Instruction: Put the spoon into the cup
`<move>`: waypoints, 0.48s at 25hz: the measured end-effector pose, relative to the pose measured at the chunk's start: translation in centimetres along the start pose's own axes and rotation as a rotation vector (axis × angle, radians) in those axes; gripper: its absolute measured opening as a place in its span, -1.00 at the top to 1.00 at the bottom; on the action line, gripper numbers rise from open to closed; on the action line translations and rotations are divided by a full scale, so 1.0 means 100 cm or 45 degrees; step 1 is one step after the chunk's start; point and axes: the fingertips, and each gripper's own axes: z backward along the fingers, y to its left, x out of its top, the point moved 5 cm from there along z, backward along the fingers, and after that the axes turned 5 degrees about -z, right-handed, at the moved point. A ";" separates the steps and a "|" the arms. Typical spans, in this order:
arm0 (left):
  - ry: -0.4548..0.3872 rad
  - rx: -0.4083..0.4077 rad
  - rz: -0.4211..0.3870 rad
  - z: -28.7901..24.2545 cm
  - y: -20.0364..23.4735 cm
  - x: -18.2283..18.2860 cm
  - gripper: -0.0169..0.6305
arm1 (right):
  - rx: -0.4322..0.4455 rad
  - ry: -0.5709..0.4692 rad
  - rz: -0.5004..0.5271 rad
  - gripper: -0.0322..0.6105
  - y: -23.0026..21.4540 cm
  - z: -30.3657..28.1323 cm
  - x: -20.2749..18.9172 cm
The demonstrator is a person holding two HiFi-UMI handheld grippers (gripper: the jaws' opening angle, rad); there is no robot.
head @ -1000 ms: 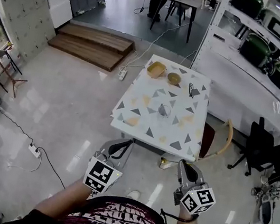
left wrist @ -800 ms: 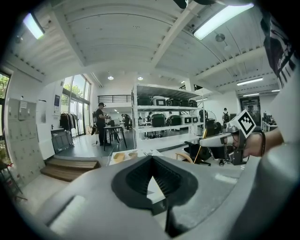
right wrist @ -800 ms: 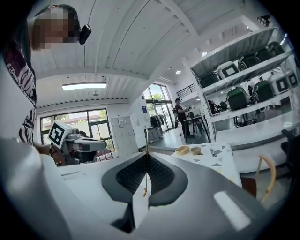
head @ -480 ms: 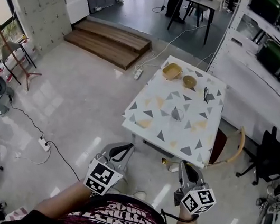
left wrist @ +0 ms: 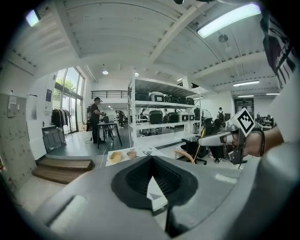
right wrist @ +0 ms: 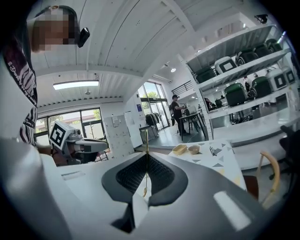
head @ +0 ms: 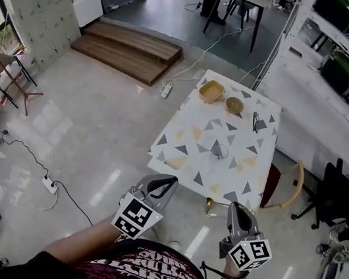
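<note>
A clear glass cup (head: pixel 218 151) stands near the middle of the triangle-patterned table (head: pixel 187 146), well ahead of both grippers. My right gripper (head: pixel 235 207) is shut on a thin gold spoon (head: pixel 210 204) that sticks out to the left of its tip. In the right gripper view the spoon (right wrist: pixel 146 140) stands up between the closed pads of that gripper (right wrist: pixel 146 158). My left gripper (head: pixel 170 180) is shut with nothing in it, level with the right one, short of the table's near edge. Its jaws (left wrist: pixel 153 164) meet, with only a sliver of table showing through.
At the table's far end lie a yellow dish (head: pixel 211 90), a small tan bowl (head: pixel 235 105) and a dark object (head: pixel 256 122). A wooden chair (head: pixel 286 188) stands at the table's right. White shelving (head: pixel 320 74) runs along the right. A person stands by a black table (head: pixel 239 0) far back.
The table has come a little nearer in the head view and the view has shifted. Both grippers keep their pose; the right one still grips the spoon.
</note>
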 end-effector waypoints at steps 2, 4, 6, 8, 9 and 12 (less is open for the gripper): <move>0.001 -0.024 0.002 -0.011 0.009 0.000 0.95 | -0.018 -0.002 -0.008 0.80 -0.005 -0.009 0.002; 0.005 -0.042 0.003 -0.021 0.018 0.000 0.95 | -0.026 -0.001 -0.011 0.80 -0.007 -0.020 0.004; 0.008 -0.051 0.007 -0.029 0.028 0.001 0.95 | -0.028 0.004 -0.012 0.80 -0.009 -0.032 0.008; 0.004 -0.054 0.010 -0.037 0.040 0.003 0.95 | -0.024 0.004 -0.007 0.80 -0.011 -0.045 0.012; 0.000 -0.054 0.010 -0.040 0.045 0.003 0.95 | -0.024 0.004 -0.004 0.80 -0.012 -0.051 0.015; -0.005 -0.055 0.010 -0.051 0.062 0.005 0.95 | -0.032 0.003 -0.001 0.80 -0.016 -0.069 0.022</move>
